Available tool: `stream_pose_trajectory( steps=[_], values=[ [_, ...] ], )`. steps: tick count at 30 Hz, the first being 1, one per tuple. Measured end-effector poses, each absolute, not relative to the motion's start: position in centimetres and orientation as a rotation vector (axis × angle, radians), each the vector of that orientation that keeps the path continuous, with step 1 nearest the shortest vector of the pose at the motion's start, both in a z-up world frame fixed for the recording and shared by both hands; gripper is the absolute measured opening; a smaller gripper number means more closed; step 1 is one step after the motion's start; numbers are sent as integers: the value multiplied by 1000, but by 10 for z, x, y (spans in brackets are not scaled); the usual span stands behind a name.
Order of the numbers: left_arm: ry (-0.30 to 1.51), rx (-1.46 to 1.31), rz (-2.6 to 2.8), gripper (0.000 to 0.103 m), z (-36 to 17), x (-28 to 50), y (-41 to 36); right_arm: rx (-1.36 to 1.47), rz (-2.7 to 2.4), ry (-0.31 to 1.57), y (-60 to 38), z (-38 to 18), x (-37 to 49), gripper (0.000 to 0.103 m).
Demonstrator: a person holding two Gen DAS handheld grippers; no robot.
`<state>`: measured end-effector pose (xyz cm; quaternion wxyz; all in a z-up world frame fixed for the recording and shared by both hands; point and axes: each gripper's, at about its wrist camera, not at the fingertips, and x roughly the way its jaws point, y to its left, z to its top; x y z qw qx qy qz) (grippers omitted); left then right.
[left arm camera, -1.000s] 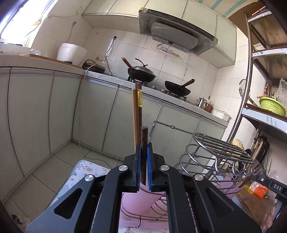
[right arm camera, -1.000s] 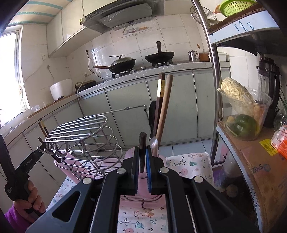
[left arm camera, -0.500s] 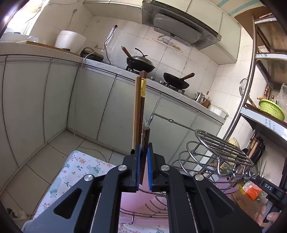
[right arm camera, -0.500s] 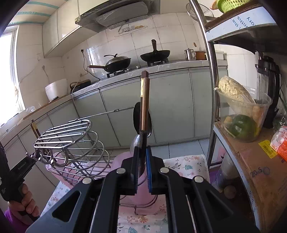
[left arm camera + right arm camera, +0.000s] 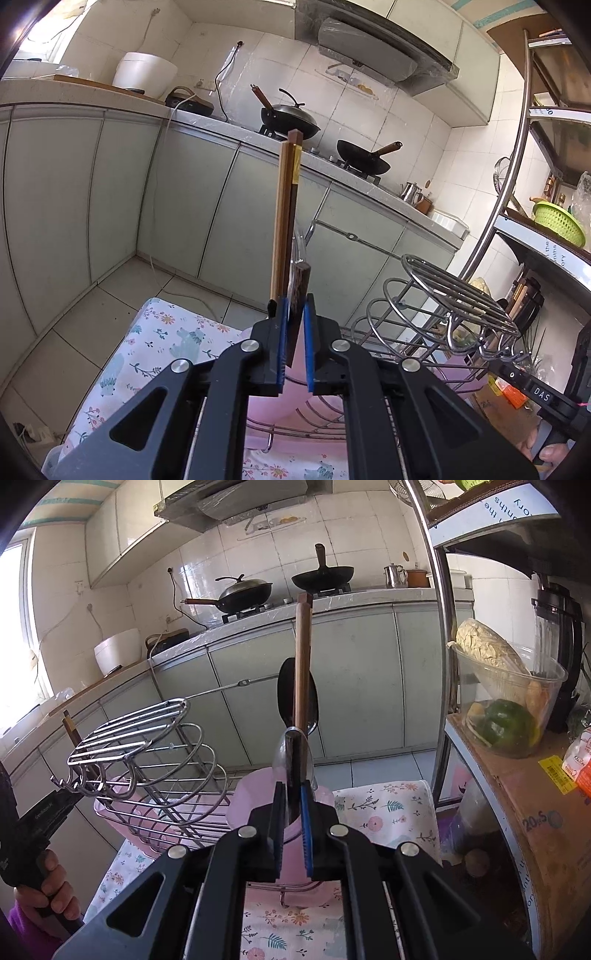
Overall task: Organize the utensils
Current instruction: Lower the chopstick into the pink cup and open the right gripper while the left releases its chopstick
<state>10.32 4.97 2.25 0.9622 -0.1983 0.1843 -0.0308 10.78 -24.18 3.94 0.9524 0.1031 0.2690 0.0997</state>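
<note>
Left tongs (image 5: 294,317) clamped on dark wooden stick (image 5: 297,295); right tongs (image 5: 291,801) on dark utensil handle (image 5: 294,771) (both upright)

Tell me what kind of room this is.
A home kitchen, it seems: two woks sit on a gas stove, a range hood hangs above, and a wire dish rack stands nearby.

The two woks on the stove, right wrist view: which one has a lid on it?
The left wok, with the domed lid and its wooden handle pointing left. The right wok is uncovered, its handle sticking upward.
</note>
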Motion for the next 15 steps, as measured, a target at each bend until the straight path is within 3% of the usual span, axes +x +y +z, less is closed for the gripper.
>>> stream_pose_trajectory(
  steps=[6, 10, 15],
  values=[
    [342, -364, -63, 26, 29, 93, 42, 204, 209, 542, -239, 42, 102, 9],
    [334, -358, -65, 28, 32, 89, 39, 203, 215, 544, -237, 43, 98, 12],
    [322, -351, -51, 29, 36, 83, 39, 198, 222, 546, -234, 43, 94, 26]
  ],
)
